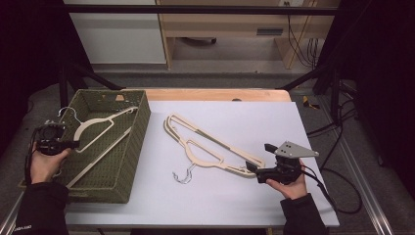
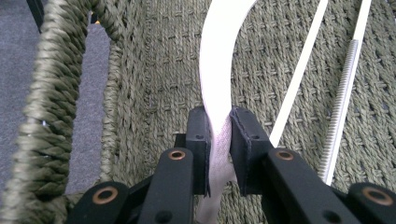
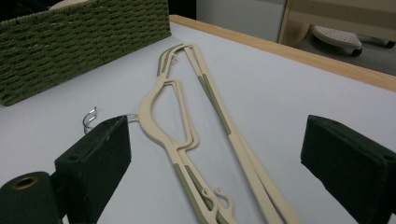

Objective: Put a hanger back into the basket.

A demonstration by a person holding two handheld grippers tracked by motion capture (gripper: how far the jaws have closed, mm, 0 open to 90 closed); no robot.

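Observation:
A white hanger (image 1: 98,125) lies in the green woven basket (image 1: 138,132) at the table's left. My left gripper (image 1: 73,143) reaches over the basket's left rim and is shut on that hanger's arm; the left gripper view has the white arm (image 2: 217,60) pinched between both pads (image 2: 218,126). Two cream hangers (image 1: 210,147) lie stacked on the white table top, their metal hook (image 1: 183,176) pointing toward me. At their right end my right gripper (image 1: 259,156) stands open. In the right gripper view the hangers (image 3: 187,116) run between its wide-apart jaws (image 3: 224,158), untouched.
The basket wall (image 3: 84,42) stands left of the cream hangers. The held hanger's ridged lower bar (image 2: 343,102) rests on the basket floor. A wooden strip (image 1: 215,94) edges the table's far side, with cables and dark frame posts (image 1: 337,93) to the right.

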